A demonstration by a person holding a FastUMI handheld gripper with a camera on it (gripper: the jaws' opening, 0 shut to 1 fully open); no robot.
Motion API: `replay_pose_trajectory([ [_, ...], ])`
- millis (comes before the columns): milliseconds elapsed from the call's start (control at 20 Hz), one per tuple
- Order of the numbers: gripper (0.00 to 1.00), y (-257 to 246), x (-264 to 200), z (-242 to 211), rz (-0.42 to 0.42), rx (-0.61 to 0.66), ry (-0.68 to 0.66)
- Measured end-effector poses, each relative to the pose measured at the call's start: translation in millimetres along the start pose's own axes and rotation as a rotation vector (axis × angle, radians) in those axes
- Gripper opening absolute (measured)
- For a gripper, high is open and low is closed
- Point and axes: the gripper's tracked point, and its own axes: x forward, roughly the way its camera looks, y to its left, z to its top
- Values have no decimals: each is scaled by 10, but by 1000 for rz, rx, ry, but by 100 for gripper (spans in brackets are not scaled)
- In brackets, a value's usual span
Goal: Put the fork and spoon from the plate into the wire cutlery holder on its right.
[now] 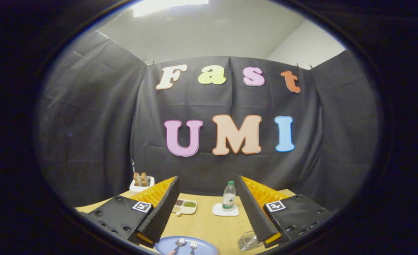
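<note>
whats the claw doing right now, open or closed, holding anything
Claw: open, fingers spread wide, holding nothing; the spoon and fork lie on the blue plate between them.

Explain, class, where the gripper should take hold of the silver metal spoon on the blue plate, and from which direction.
Grip the silver metal spoon on its thin handle, not the rounded bowl, coming down from above. It lies flat on the round blue plate, beside the silver fork, so the fingers should straddle the handle crosswise. The gripper is open, with the plate between its fingers.
</note>
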Motion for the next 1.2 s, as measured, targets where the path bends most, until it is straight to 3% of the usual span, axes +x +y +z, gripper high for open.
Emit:
replay_pose_trajectory([
  [500, 100, 258, -76, -946, 87, -44, 256],
  [1200, 100, 325, -493, -2355, 123, -21, 644],
])
